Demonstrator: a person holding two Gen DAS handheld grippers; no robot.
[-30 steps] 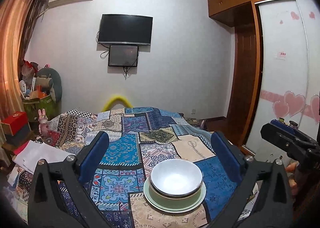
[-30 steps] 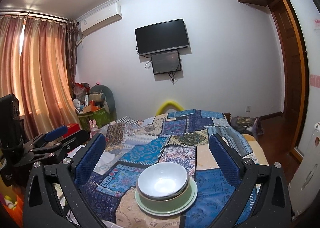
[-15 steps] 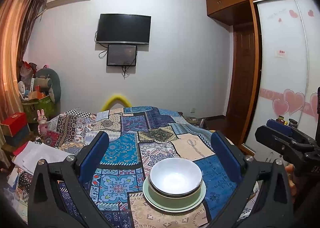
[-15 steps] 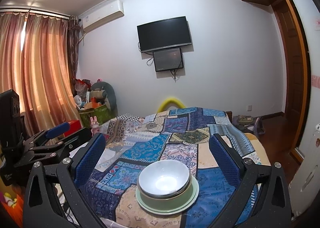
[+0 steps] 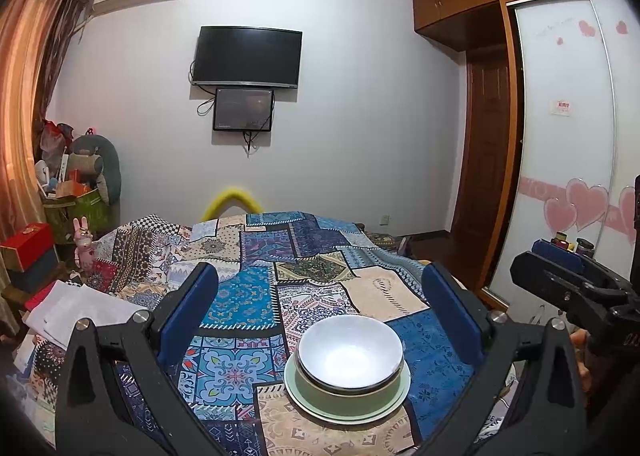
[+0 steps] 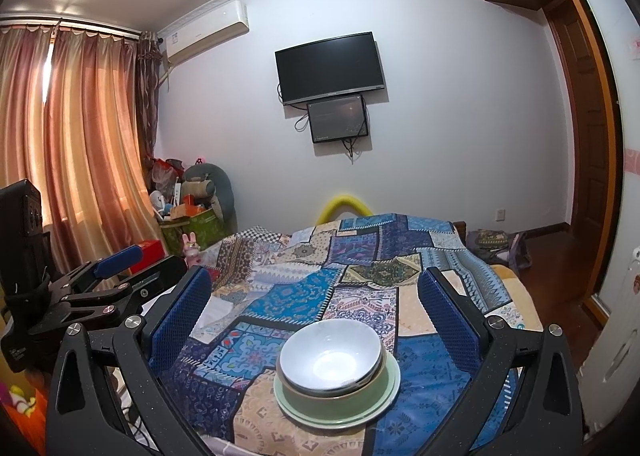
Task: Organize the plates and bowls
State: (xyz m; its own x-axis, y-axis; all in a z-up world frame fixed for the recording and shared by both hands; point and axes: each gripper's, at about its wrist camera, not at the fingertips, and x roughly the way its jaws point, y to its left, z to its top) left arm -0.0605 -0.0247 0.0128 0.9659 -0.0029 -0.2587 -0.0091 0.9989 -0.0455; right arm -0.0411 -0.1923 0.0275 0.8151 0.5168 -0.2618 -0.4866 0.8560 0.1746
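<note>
The white bowl [image 5: 350, 350] sits nested in a green bowl [image 5: 347, 396], which rests on a pale green plate [image 5: 347, 414]. The whole stack stands on the patchwork quilt [image 5: 240, 296] near the close edge of the bed. It looks tidy and centred, so I judge the stacking itself done or nearly so.

My left gripper [image 5: 320, 308] hangs above and short of the stack with its fingers [image 5: 188, 312] spread wide and holding nothing. From this camera the stack lies ahead and slightly right of the midline between them. My right gripper [image 6: 316, 312] is likewise released and empty. From its camera the stack lies ahead and close to centre, a touch right of the midline as well.

Neither gripper touches the crockery. In the left view the right gripper shows at the far right edge, well off to the side of the bowls. In the right view the left gripper sits off to the far left.

The stack is round, so no long axis dictates the approach. Both hands seem about equally near. If the stack must move, I would guess a grip on the plate rim from either side would serve.
</note>
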